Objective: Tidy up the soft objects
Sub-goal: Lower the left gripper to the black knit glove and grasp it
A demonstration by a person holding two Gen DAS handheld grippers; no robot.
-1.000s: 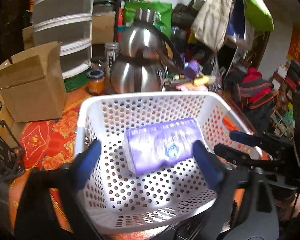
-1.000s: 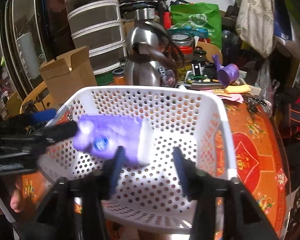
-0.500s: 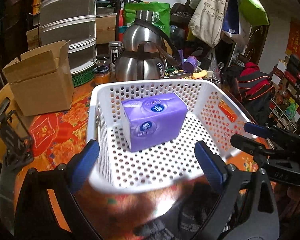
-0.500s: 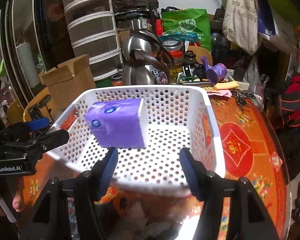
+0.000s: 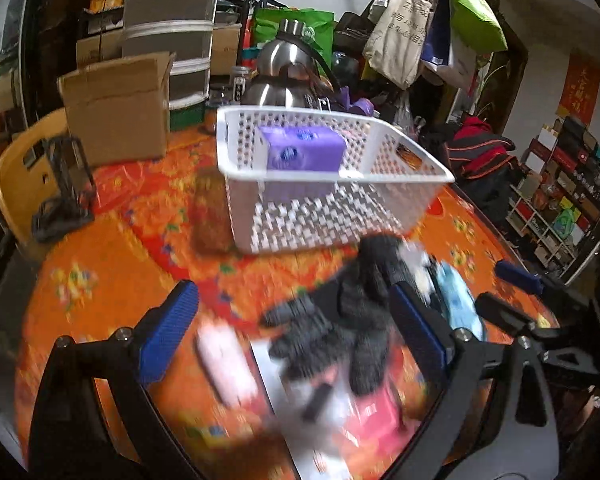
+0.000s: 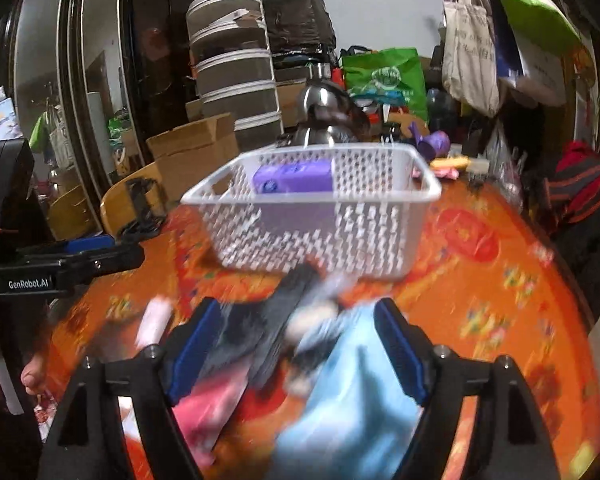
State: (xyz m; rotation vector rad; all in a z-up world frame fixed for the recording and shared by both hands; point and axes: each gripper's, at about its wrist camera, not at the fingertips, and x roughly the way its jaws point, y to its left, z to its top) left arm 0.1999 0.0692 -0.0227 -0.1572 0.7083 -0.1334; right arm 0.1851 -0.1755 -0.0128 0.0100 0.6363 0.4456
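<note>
Your white perforated basket [image 5: 332,184] sits on the orange-patterned worktop [image 5: 112,248], and inside it lies the purple tissue pack [image 5: 302,152], its long axis running left to right across the basket, the end with the round blue logo turned toward your left side. In the right wrist view the same pack [image 6: 294,178] lies toward the basket's [image 6: 312,216] left wall, again crosswise to your line of sight.

Your left gripper [image 5: 296,330] hangs above the worktop on the near side of the basket, angled down and forward, its blue-padded fingers [image 5: 168,330] spread wide and pinching nothing. Between and beneath them lies a blurred heap of soft things: a dark knitted glove [image 5: 340,320] with its fingers pointing toward you, a pale pink item [image 5: 226,364] to its left, something red [image 5: 372,416] below, and a light blue piece [image 5: 458,308] just past the right finger.

Your right gripper [image 6: 296,344] is likewise tilted down over the same heap, jaws wide apart and empty, with the light blue cloth [image 6: 348,408] filling the gap nearest the camera and the dark item [image 6: 276,320] beside it. Motion blur hides finer detail of the heap.

Behind the basket stand a steel kettle [image 5: 284,76] and a cardboard box [image 5: 116,104].
</note>
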